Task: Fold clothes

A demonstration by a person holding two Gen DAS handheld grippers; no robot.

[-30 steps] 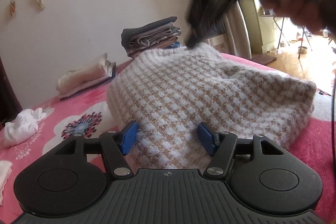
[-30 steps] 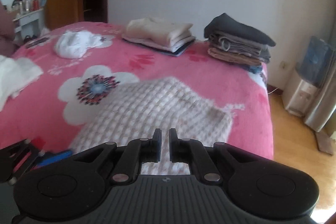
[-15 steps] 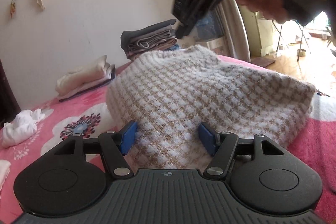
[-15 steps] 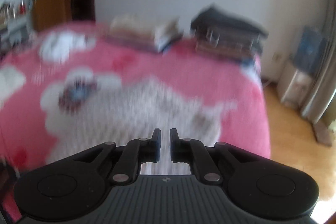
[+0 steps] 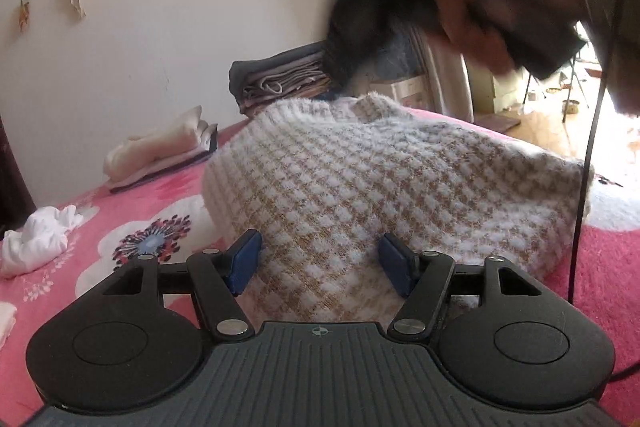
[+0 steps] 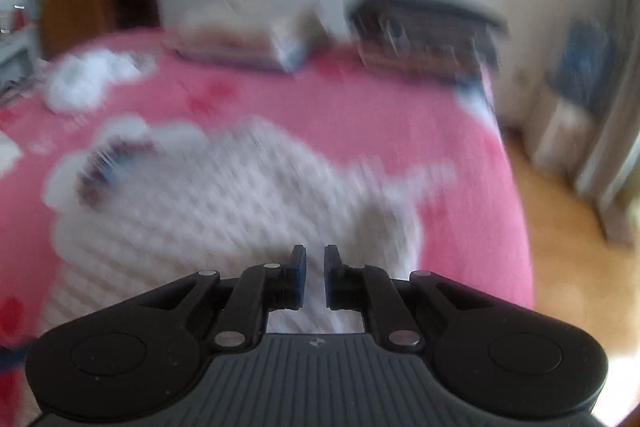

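Since the picture of half a second ago, the right tongs [image 5: 348, 67] are being seen higher and more blurred above the knitted sweater [image 5: 384, 187], and the right wrist view is being smeared more strongly by motion; the left tongs [image 5: 320, 263] are being kept where they were.

Nearest, the left tongs are being held wide apart at the sweater's near edge, one blue pad on each side of a stretch of knit, nothing being pinched. The sweater is lying in a thick heap on the pink bed [image 5: 100, 227], its far side bunched up. The right tongs [image 6: 315, 277] are being held nearly together with a narrow gap, nothing being gripped, above the sweater's right part.

Beyond the sweater, a crumpled white garment [image 5: 36, 243] is lying to its left, a cream folded pile [image 5: 160, 151] behind it, and a dark folded stack [image 5: 280, 79] further behind.

Risks are being judged as follows: with the right tongs being swung fast, the fluffy knit could be snagged or dragged out of shape; if the left tongs are closed on several layers, the fold could be pulled askew; a dark cable [image 5: 588, 163] is hanging across the sweater's right edge and could be caught.
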